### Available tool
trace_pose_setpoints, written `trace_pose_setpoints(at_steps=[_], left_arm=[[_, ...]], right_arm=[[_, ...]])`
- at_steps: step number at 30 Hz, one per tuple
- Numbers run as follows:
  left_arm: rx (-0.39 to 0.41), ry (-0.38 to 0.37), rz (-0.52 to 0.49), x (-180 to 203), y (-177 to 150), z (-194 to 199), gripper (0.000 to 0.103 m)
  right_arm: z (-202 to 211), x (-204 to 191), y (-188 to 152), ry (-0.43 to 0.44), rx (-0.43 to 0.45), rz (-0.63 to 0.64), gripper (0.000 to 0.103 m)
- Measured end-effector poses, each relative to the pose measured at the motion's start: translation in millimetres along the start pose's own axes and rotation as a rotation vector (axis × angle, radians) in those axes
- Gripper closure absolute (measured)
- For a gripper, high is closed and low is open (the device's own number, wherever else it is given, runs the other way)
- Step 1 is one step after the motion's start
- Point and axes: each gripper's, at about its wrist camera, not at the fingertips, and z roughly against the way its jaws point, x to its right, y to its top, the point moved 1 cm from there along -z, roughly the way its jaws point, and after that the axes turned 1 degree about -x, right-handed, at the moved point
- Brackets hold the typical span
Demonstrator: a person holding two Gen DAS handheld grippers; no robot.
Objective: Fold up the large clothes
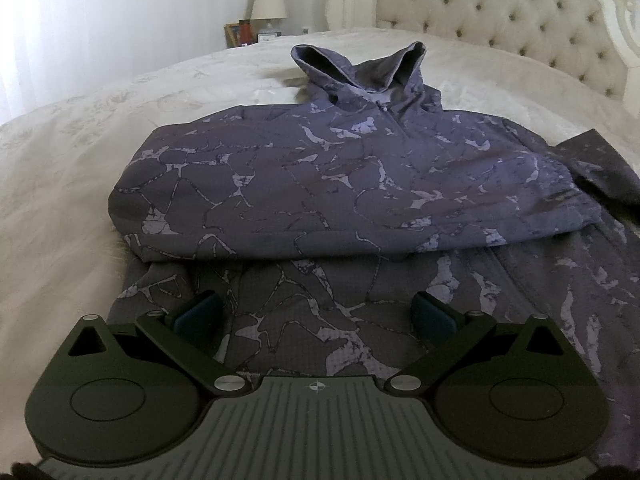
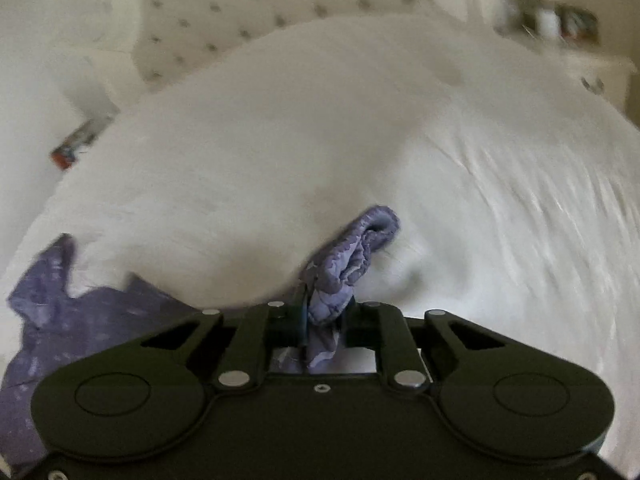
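Observation:
A purple hoodie with a pale crackle print lies on the white bed, hood toward the headboard, one sleeve folded across its chest. My left gripper hovers over the hoodie's lower part, jaws wide open with only flat cloth beneath them. In the right wrist view, my right gripper is shut on the sleeve cuff, which bunches up and pokes out past the fingers. More of the hoodie trails at the lower left. That view is blurred.
A tufted headboard stands at the far end of the bed. A lamp and small items sit on a nightstand at the far left. In the right wrist view another nightstand shows at the top right, and white bedding spreads ahead.

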Motion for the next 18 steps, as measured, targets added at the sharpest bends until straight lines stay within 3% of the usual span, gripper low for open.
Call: trace_pose_setpoints(at_steps=[3, 10, 18], left_arm=[[0.005, -0.012, 0.01, -2.0, -0.1, 0.8, 0.0], [0.012, -0.035, 0.019, -4.7, -0.8, 4.5, 0.0], [0.033, -0.055, 0.037, -8.2, -3.5, 5.3, 0.0]], right_arm=[[20.2, -45.1, 17.2, 0.088, 0.047, 0.05, 0.083], [54.8, -192.0, 37.2, 0.349, 0.117, 0.227, 0.083], [40.6, -339.8, -5.9, 0.611, 0.026, 0.341, 0.083]])
